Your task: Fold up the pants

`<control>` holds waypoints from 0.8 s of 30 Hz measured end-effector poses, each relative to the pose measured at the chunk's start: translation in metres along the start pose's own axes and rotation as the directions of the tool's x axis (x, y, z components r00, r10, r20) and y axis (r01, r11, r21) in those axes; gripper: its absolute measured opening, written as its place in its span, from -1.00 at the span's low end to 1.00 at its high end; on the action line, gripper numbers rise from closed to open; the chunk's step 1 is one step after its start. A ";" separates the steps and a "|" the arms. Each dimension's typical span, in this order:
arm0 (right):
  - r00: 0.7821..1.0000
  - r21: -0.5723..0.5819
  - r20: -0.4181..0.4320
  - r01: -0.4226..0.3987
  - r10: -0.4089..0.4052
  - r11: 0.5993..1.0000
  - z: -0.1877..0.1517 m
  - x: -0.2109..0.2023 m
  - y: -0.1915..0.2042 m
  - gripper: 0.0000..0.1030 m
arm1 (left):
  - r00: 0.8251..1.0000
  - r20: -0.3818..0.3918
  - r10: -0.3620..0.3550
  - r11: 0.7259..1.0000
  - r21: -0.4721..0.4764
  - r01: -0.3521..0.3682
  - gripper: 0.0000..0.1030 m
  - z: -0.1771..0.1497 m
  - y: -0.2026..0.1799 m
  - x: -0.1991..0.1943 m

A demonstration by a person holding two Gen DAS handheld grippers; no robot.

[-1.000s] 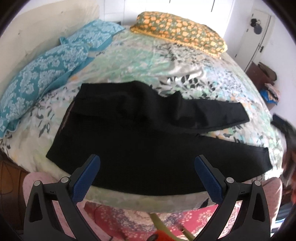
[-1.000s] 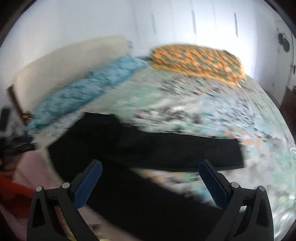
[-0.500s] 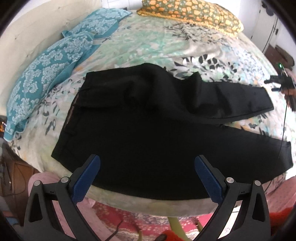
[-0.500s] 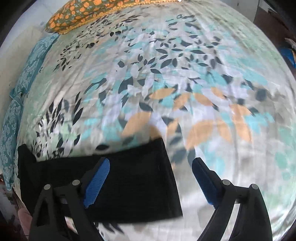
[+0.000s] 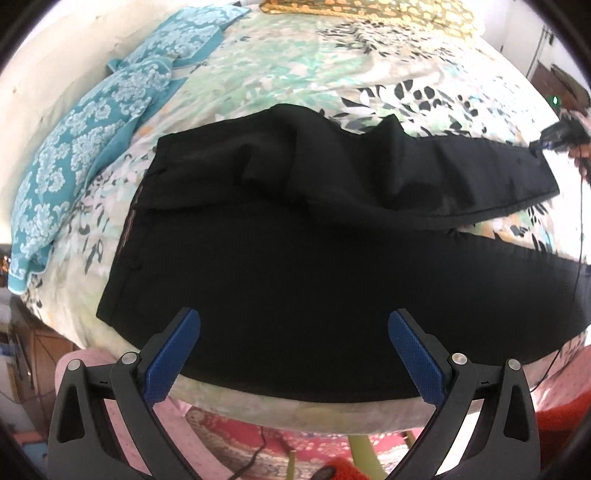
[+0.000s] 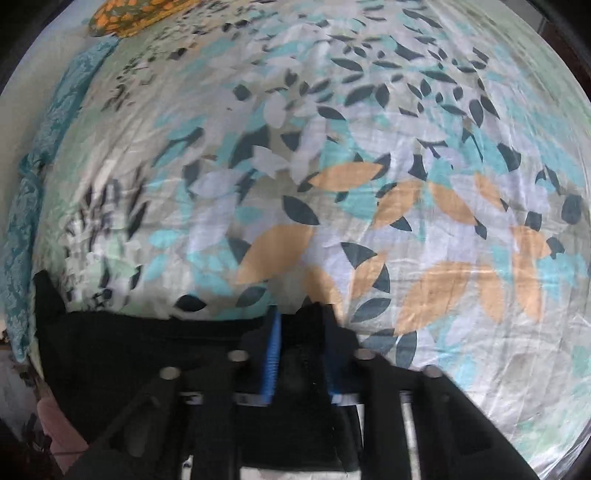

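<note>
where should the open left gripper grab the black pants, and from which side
Grip the near waistband corner of the black pants, coming in low from the bed's near edge. That corner lies flat by the edge, just beyond the open left gripper; the right gripper already pinches a leg hem.

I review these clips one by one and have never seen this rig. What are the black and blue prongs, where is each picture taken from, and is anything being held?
No robot here: a person carries a two-finger gripper in each hand, each with a fisheye camera looking along its fingers. The left-hand view shows the left gripper, wide open and holding nothing, above black pants spread on a leaf-patterned bedsheet, with a teal floral pillow beside them and an orange-patterned pillow behind. The right-hand view shows the right gripper shut on the cuff of the far trouser leg. It also appears at the right edge of the left view.
</note>
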State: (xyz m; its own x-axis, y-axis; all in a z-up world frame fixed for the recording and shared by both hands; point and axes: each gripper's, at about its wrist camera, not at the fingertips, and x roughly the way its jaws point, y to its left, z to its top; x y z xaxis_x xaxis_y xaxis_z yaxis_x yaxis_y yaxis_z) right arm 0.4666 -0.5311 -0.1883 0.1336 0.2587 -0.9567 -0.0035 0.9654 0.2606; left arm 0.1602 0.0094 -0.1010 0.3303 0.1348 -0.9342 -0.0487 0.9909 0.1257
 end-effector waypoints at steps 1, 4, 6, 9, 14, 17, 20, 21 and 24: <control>0.999 -0.011 0.029 0.018 -0.018 1.000 0.001 -0.010 0.001 -0.77 | 1.000 0.002 0.005 1.000 0.007 -0.005 0.98 0.000 -0.002 0.000; 0.977 0.007 0.179 0.117 -0.116 0.993 0.010 -0.054 -0.008 -0.78 | 1.000 0.000 0.003 1.000 0.009 -0.003 0.98 0.001 -0.005 0.002; 0.936 0.062 0.280 0.205 -0.214 0.977 0.016 -0.080 -0.020 -0.78 | 1.000 0.001 -0.001 1.000 0.008 0.001 0.98 0.002 -0.008 0.001; 0.898 0.156 0.321 0.264 -0.301 0.952 0.021 -0.086 -0.043 -0.77 | 1.000 0.003 0.005 1.000 0.019 -0.005 0.98 0.002 -0.013 -0.002; 0.909 0.189 0.259 0.285 -0.327 0.940 0.018 -0.042 -0.047 -0.56 | 1.000 0.015 0.023 0.999 0.039 -0.024 0.98 0.000 -0.016 -0.006; 0.908 0.207 0.293 0.247 -0.300 0.947 0.008 -0.043 -0.052 0.42 | 0.999 0.008 0.038 0.998 0.042 -0.038 0.98 0.000 -0.014 -0.003; 0.903 0.221 0.318 0.226 -0.289 0.949 -0.009 -0.055 -0.065 0.43 | 0.999 0.017 0.043 0.998 0.037 -0.044 0.98 0.004 -0.011 0.001; 0.909 0.238 0.313 0.205 -0.275 0.949 -0.016 -0.057 -0.072 0.43 | 0.998 0.034 0.050 0.998 0.047 -0.052 0.98 0.009 -0.010 0.002; 0.922 0.284 0.285 0.180 -0.262 0.942 -0.043 -0.057 -0.091 0.43 | 0.988 0.138 0.074 0.991 0.098 -0.088 0.98 0.041 -0.003 0.013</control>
State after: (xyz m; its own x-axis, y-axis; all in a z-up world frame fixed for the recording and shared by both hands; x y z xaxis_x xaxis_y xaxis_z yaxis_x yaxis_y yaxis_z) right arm 0.4166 -0.6329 -0.1628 0.4062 -0.0237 -0.9135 0.3019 0.9470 0.1096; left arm 0.2036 0.0085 -0.1001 0.4529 0.2071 -0.8672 0.0145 0.9708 0.2394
